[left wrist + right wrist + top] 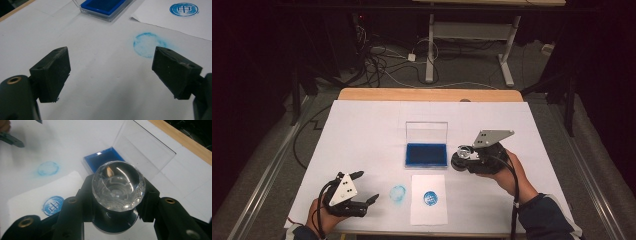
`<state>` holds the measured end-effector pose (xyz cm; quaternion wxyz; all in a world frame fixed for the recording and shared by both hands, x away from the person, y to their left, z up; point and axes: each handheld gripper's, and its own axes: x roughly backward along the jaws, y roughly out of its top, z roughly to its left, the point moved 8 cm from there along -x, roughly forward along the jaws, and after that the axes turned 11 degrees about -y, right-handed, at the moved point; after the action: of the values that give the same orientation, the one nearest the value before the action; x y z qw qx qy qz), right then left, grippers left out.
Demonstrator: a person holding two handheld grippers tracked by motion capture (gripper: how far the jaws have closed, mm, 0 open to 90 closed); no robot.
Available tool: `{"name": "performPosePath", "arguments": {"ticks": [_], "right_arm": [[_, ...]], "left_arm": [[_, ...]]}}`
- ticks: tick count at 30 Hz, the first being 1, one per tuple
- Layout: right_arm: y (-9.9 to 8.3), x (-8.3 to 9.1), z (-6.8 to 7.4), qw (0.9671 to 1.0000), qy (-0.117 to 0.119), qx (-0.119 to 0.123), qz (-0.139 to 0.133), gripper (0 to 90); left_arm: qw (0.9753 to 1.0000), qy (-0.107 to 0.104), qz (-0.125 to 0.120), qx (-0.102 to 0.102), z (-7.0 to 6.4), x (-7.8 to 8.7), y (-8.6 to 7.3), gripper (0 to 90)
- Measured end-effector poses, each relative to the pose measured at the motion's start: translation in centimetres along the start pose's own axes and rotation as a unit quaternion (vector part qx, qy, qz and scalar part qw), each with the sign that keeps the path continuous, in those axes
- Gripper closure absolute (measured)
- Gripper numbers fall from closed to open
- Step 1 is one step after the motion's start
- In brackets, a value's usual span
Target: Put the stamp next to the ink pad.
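While the right tool (464, 159) clamps its two black jaws on a round stamp with a faceted clear-glass knob (118, 185), it holds that stamp above the white-covered surface (362, 135), just right of the open blue ink pad in its clear plastic case (426, 154). In the right gripper view the knob points toward the camera, with the stamp's dark body squeezed between the jaws below it; the case's transparent lid (142, 152) stands raised behind the blue pad.

The left tool (368, 187) rests low at the near left of the surface with its jaws wide apart and nothing between them. Just beyond its tips lies a faint, smudged blue ring (147, 45) printed straight on the surface covering. Beside that smudge lies a small white sheet of paper (428, 214) bearing a crisp round blue stamp print (430, 198) with a character in its middle. The sheet sits directly in front of the ink pad, near it but apart.
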<state>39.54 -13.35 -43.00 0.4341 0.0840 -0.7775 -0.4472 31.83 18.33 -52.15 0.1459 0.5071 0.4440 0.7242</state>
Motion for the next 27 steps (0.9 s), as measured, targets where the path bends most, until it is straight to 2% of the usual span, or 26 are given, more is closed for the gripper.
{"name": "performPosePath", "arguments": {"ticks": [8, 14, 19, 21, 23, 27], "right_arm": [[-0.8, -2.3, -2.1, 0.9993, -0.019, -0.013, 0.030, 57.1], [-1.4, -4.0, -3.1, 0.9984, -0.017, -0.025, 0.048, 57.0], [-2.0, -5.3, -3.6, 0.9972, -0.018, -0.029, 0.066, 57.0], [-2.2, -5.9, -3.8, 0.9967, -0.029, -0.022, 0.073, 57.0], [-2.4, -6.4, -3.9, 0.9966, -0.023, -0.024, 0.075, 56.9], [-2.8, -7.3, -3.9, 0.9954, -0.028, -0.024, 0.089, 57.0]], "left_arm": [[1.0000, 0.002, 0.004, 0.002, -0.1, 0.1, -0.2, 14.5], [1.0000, 0.007, 0.003, -0.002, 0.0, 0.1, -0.2, 14.5], [1.0000, 0.007, 0.003, -0.002, 0.0, 0.1, -0.2, 14.5], [1.0000, 0.006, 0.003, -0.001, 0.0, 0.0, -0.2, 14.6], [1.0000, 0.002, 0.004, 0.003, -0.1, 0.0, -0.2, 14.9], [1.0000, 0.002, 0.005, 0.002, -0.1, -0.1, -0.2, 15.0]]}}
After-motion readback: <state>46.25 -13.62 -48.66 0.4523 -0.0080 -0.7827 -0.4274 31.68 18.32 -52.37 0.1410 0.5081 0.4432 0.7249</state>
